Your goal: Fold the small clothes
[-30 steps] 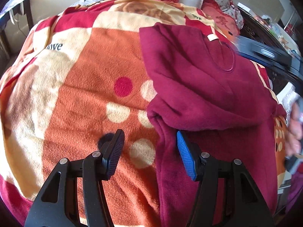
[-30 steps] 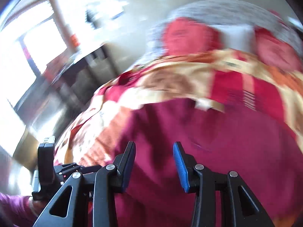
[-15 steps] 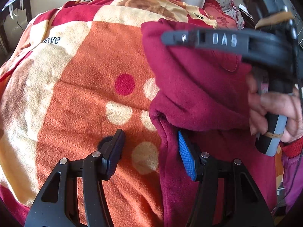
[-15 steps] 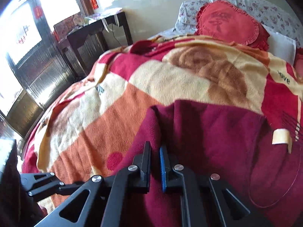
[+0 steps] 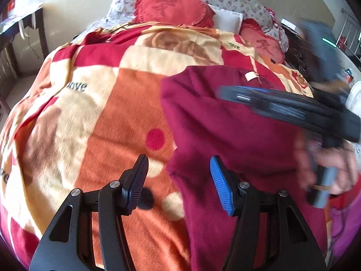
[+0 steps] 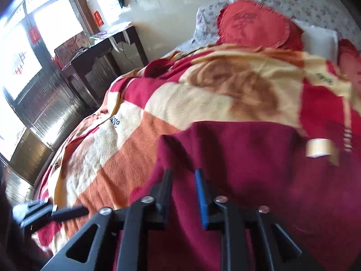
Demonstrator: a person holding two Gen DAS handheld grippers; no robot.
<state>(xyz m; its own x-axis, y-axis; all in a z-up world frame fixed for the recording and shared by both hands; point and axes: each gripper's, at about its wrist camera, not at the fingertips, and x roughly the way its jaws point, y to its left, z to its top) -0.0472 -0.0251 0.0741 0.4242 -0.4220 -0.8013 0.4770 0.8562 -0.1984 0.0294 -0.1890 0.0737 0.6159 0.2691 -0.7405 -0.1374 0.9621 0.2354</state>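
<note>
— Two grippers over the bed, and the right gripper [image 6: 183,180] has just let go. Half a second ago its fingers were pinched together on the fold of the dark maroon fleece garment [image 5: 225,124]; now there's a narrow gap between them and nothing in it that I can see.

— So the sleeve side is down?

— Looks that way. The garment lies on the orange, cream and red plush blanket [image 5: 101,113], toward its right half, with the left portion turned over onto the body. The cream label [image 5: 252,76] at the neck shows near the far edge. The right tool is blurred in the other view, so it's on the move, pulling back I'd guess.

— And the left gripper [image 5: 178,180]?

— Barely shifted. Its fingers stand wide apart, the black one over the blanket, the blue one over the near edge of the maroon cloth, gripping nothing.

— Meaning what for the fold?

— One fold seems placed. My guess is the lower part nearest us gets folded up next, and the left tool sits well for that.

— Anything else around?

— A red heart-shaped cushion [image 5: 171,6] at the head of the bed, well away.
</note>
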